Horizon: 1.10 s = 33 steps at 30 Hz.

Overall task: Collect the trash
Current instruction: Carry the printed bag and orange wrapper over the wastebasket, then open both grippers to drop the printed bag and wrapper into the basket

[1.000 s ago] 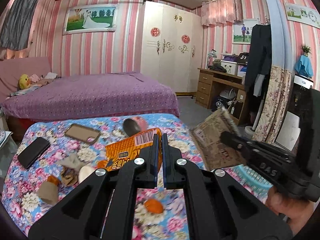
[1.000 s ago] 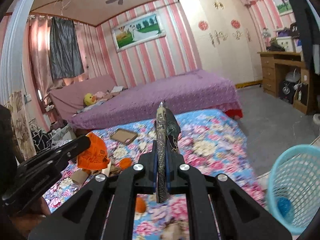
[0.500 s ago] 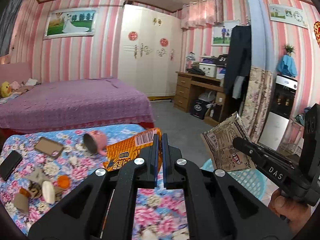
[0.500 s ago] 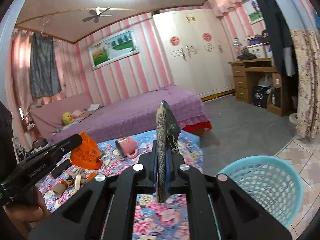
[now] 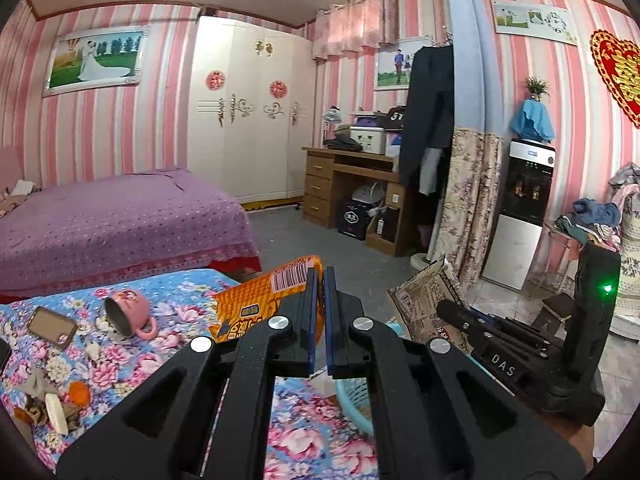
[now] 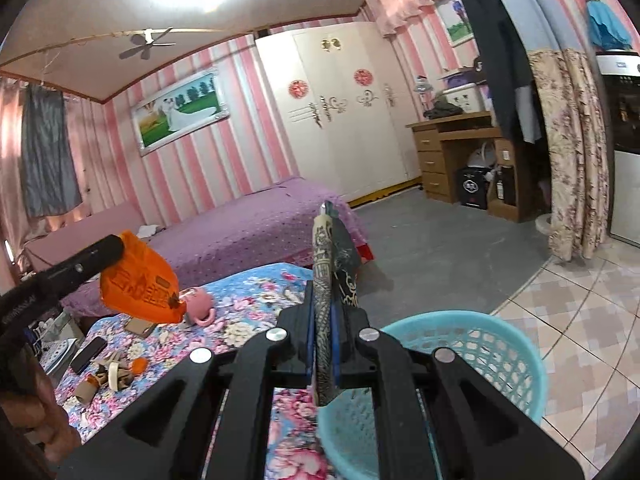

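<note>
Orange snack wrapper (image 5: 256, 304) sits pinched in your left gripper (image 5: 319, 300), held above the floral-covered table (image 5: 160, 320) with its pink mug (image 5: 128, 312). Right of it, your right gripper (image 6: 324, 320) clamps a tan printed wrapper (image 6: 325, 280) just over the near rim of the turquoise basket (image 6: 500, 344).

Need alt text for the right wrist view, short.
The right gripper holds a flat dark wrapper upright in shut jaws, above the near rim of a blue basket on the tiled floor. At left, the left gripper holds an orange wrapper over a floral bed strewn with trash and a pink mug.
</note>
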{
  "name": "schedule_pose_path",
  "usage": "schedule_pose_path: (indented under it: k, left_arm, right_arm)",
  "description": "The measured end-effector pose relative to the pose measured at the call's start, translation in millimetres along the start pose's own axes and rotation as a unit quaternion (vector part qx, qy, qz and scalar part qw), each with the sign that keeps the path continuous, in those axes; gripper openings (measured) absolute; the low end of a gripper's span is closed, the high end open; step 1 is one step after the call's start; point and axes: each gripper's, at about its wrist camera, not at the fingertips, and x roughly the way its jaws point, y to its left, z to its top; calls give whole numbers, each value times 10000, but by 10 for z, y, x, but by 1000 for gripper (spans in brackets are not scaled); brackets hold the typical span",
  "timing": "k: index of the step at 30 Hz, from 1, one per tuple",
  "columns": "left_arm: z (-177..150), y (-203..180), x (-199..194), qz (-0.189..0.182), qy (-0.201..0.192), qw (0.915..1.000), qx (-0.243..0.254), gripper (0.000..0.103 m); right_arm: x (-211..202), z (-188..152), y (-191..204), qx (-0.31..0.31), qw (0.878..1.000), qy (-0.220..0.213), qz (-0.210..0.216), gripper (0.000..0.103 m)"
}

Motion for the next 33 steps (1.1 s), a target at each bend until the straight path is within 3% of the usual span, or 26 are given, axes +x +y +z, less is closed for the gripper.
schedule_pose_path:
  k: [8,11,12,13,15,24,28,29,30,32,33]
  left_arm:
    - [-2,-152,144,-232,121,9997,-3,1]
    - [-23,-251,215,-337,173,9993,35,1]
    - [-33,-283,248,-380,201,9991,48,1]
    - [-41,-309,272,-414,219,9989,58,1]
    - [-55,-347,324,-553,268,9981,-4,1]
    - [-84,-667,567,-1458,408,9883,-197,1]
    - [-153,-855,714,-1629,548,9850,-152,2]
    - [-170,-871,768,-1663,609,9840,-191,10]
    - [-200,-875,845,-1713,726,9821,-277,35]
    - [-230,-856,902,-1583,702,9842,-369,60]
    - [-247,-814,944,-1515,730,9847,-463,60]
  right_arm:
    - [19,-45,-131,116,9997,185,-144,6]
    - [47,-39,-185,116,9994,250,-198,11]
    - [64,-53,-207,112,9990,271,-345,22]
    - [61,-63,-219,105,9987,259,-425,45]
    - [14,-64,-270,150,9981,153,-577,67]
    - [-339,-36,-907,1239,9786,-462,-1577,71]
    - [-359,-69,-1080,1485,9739,-444,-1661,77]
    - [-359,-72,-1105,1514,9738,-434,-1639,77]
    - [-363,-60,-1129,1528,9735,-442,-1642,77]
    - [-366,-48,-1163,1553,9734,-459,-1621,77]
    - [-361,-40,-1162,1564,9736,-471,-1597,77]
